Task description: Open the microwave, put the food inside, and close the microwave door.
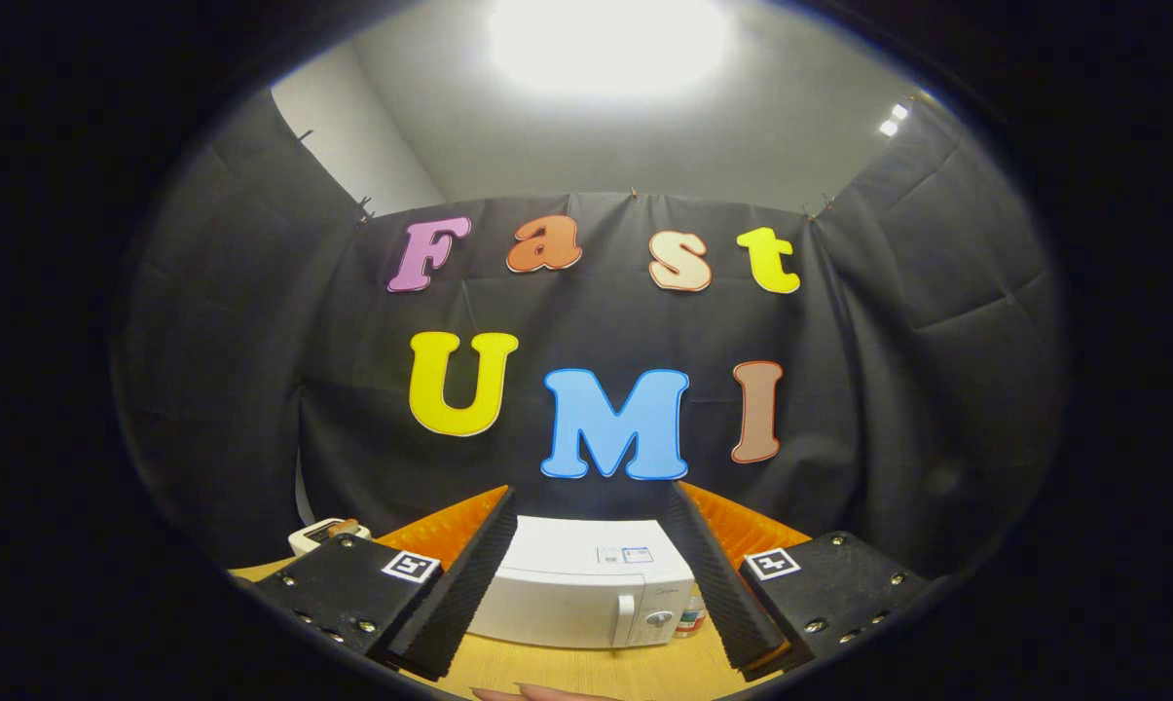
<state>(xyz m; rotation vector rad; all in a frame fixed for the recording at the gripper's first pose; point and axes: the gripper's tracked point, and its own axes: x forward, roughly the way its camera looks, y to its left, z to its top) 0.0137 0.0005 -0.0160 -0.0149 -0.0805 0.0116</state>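
- In the gripper view, the gripper [586, 574] is held high above a pale wooden tabletop [586, 672], its two fingers spread wide apart with nothing gripped between them.
- Ribbed pads are seen on the inner faces of the fingers [469, 584], and a small square black-and-white marker [410, 566] is fixed on top of each finger body.
- A white box-shaped microwave oven [586, 594] is seen standing on the tabletop beyond the fingers, framed in the gap between them and touched by neither.
- The microwave door is seen shut; a vertical white handle [625, 619] and a round white knob [659, 618] are placed at the right side of its front.
- A small label [625, 555] is stuck on the flat top of the microwave; its print is too small to be made out.
- Just to the right of the microwave, close beside its control side, a small bottle with an orange-red label [691, 616] is seen, partly hidden by the right finger.
- Beyond the left finger, near the booth wall and well apart from the microwave, a small white dish holding something brown [328, 533] is seen on the tabletop; whether this is the food cannot be told.
- At the near edge of the tabletop, below the fingers, a few fingertips of a person's hand [537, 693] are seen.
- A bright ceiling lamp [605, 44] is seen overhead, above the black cloth wall [255, 389].
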